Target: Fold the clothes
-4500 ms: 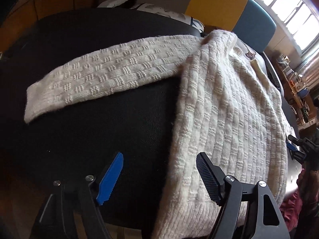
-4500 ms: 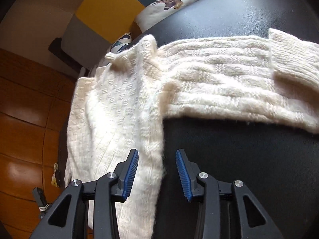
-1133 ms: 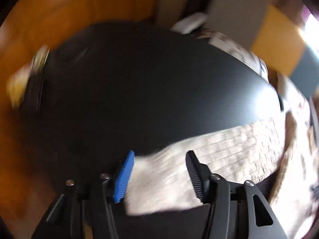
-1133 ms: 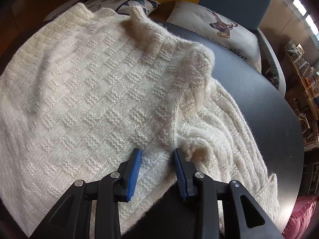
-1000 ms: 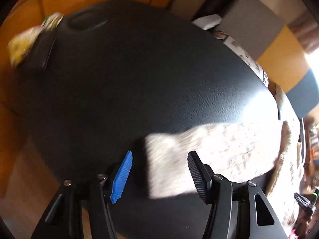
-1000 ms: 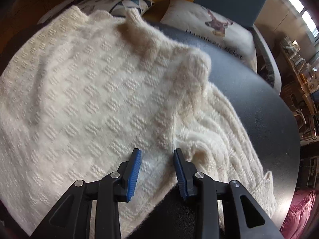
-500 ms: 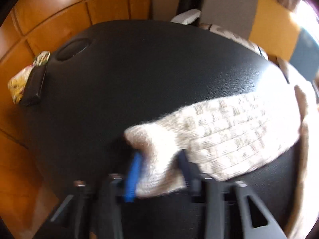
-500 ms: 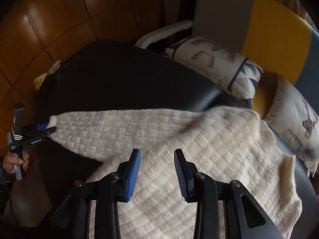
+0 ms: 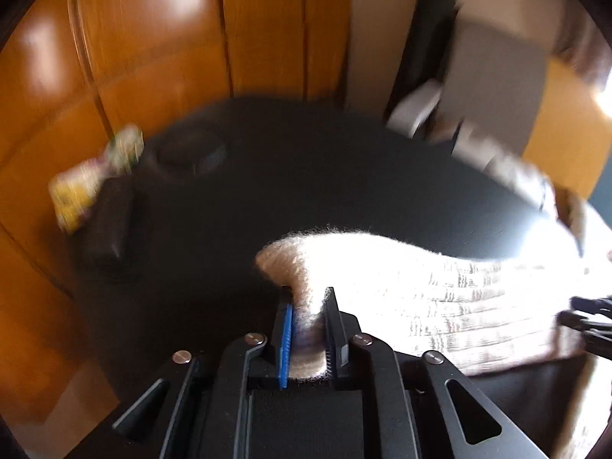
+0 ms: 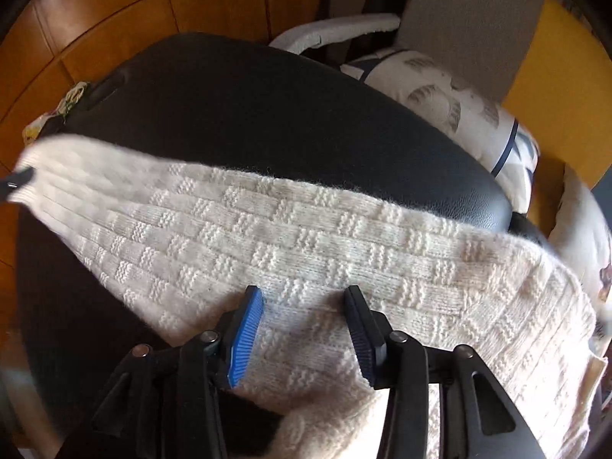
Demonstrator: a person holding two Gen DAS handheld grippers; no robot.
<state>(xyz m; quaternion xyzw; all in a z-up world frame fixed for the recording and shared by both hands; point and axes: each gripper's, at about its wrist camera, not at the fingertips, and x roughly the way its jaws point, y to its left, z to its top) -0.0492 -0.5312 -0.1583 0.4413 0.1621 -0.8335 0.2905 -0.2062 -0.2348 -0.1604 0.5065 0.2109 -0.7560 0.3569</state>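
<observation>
A cream knitted sweater lies on a round black table. Its long sleeve stretches left across the tabletop. My left gripper is shut on the sleeve cuff and holds it raised above the table; the left wrist view is blurred by motion. The same gripper shows as a dark tip at the sleeve's end in the right wrist view. My right gripper stands open over the sleeve near the shoulder, its fingers straddling the knit without clamping it.
A dark case with a yellow patterned packet sits at the table's far left edge. Cushions and a grey and yellow chair back stand behind the table. Wooden panels fill the background.
My left gripper closed on the sleeve cuff and lifted it. My right gripper swung from the sweater's body to above the sleeve near the shoulder and opened wider.
</observation>
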